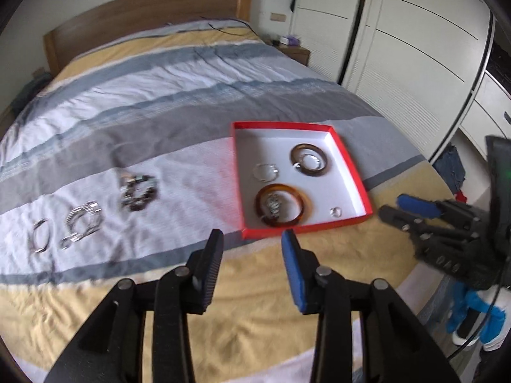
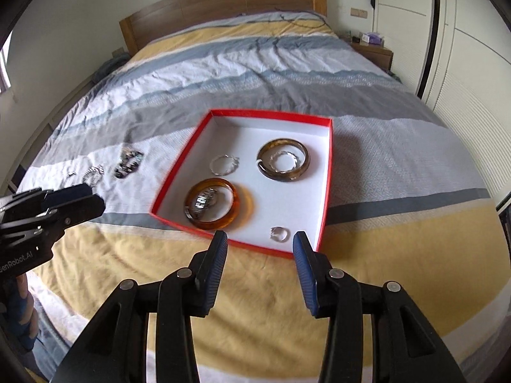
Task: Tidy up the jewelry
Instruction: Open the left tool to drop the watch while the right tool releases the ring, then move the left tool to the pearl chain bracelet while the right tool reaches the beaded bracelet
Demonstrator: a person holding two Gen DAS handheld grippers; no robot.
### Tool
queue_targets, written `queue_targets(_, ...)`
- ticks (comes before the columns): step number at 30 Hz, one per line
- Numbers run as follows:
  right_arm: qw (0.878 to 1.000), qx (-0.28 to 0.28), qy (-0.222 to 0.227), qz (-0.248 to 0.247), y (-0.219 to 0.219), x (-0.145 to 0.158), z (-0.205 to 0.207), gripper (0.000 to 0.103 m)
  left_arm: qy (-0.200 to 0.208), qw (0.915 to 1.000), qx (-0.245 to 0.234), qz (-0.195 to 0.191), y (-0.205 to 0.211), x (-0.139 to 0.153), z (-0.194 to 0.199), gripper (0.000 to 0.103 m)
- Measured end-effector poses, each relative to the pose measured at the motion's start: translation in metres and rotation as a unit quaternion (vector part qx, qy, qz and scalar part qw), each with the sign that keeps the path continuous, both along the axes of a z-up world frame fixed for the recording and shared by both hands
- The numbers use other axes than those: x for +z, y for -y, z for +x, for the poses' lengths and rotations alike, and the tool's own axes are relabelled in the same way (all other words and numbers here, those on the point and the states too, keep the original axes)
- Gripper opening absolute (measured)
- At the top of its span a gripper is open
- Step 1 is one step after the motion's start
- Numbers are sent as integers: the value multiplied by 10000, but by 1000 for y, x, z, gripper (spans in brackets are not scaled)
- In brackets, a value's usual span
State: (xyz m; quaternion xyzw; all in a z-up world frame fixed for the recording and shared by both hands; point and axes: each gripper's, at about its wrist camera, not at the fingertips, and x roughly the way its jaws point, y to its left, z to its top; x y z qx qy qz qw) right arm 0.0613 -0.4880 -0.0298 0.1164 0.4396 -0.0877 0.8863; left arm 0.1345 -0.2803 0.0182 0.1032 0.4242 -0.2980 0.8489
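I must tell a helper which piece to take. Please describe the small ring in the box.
On the bed lies a red box. The small silver ring lies alone in its near corner, far smaller than the two brown bangles.

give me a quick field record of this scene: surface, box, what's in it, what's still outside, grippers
surface: bed with striped cover
box: red tray, white inside, on the bed
in box: amber bangle around a metal watch; brown bangle around a silver bracelet; silver hoop; ring
outside: dark bead bracelet, silver chain bracelet, thin silver bangle, left of the box
left hand-held gripper: open, empty
right hand-held gripper: open, empty
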Motion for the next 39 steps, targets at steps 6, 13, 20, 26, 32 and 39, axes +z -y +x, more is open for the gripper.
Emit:
queue_targets(6,9989,80,454,12,-40,44,-45,48,306,9973,621,231,-71,15,-40,37)
queue_targets(13,9971,342,685,-2,-91,72,-77,49,600,9923,1061,238,-135,33,-79,38)
queue_targets(20,9953,626,741,0,-136,79,-93,51,781,9884,1301,96,-178,49,-103,40)
queue_targets(26,9943,821,679,24,-165,74,-94,52,748,9863,1470,20,-202,50,-108,40)
queue_targets(32,9931,1012,587,16,-184,69,-86,53,665,9850,1590,-43,-215,47,-103,40)
queue_targets(39,9916,1199,492,-15,-197,62,-66,58,421,9839,1735,8,-225,27,-85,41)
